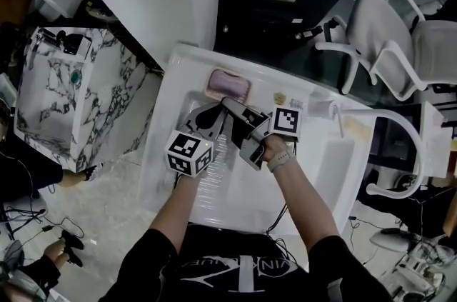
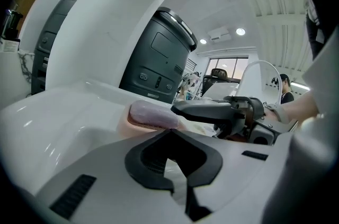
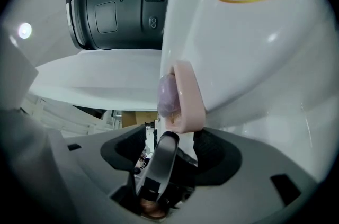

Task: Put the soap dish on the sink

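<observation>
The soap dish (image 1: pixel 228 85) lies flat on the rim of the sink (image 1: pixel 178 72), at the far edge and a little toward the far left corner. A pale purple soap (image 3: pixel 166 91) sits in it. So, judging by this, the dish is on the sink and the task looks close to finished.

The left gripper (image 2: pixel 172 157) has its jaws pressed together with nothing between them. It points at the dish from the near side, with a gap to it. The right gripper (image 3: pixel 169 149) has its jaws spread wide. The near end of the dish stands just in front of their mouth, not pinched; I cannot tell if a jaw touches it.

The dish looks like stiff, smooth plastic, light but probably slippery, and the soap is loose on it and may slide off if the dish tilts. I think the best hold is across the two long side walls, near the middle, keeping it level.
</observation>
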Available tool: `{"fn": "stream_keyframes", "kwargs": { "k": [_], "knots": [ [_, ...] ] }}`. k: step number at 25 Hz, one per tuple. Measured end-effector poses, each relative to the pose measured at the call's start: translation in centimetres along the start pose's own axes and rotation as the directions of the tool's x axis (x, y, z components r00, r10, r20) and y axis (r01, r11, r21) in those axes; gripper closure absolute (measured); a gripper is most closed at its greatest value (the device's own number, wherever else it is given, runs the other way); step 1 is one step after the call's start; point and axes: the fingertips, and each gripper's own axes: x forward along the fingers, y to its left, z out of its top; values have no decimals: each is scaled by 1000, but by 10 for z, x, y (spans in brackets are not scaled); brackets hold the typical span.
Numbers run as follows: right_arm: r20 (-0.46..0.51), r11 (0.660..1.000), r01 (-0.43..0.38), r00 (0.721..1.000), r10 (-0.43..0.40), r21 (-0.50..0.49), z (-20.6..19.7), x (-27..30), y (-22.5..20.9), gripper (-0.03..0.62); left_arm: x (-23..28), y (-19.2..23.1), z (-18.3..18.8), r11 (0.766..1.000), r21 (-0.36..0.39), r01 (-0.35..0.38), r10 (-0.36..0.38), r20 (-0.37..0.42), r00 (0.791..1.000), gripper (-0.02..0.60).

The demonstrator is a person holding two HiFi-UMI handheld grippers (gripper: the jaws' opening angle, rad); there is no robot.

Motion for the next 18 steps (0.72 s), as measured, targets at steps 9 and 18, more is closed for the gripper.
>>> {"fn": "stream_keyframes", "kwargs": {
  "k": [9,18],
  "knots": [
    [4,1000,-5,1000,5,15,-7,-11,-3,329,1,-2,1,1000,-7,-3,3,1,1000,566],
    [25,999,27,999,-27,-16,-10,-29,-7,332,-4,-7,1,1000,-15,-8,8,-11,1000,568]
  ]
}}
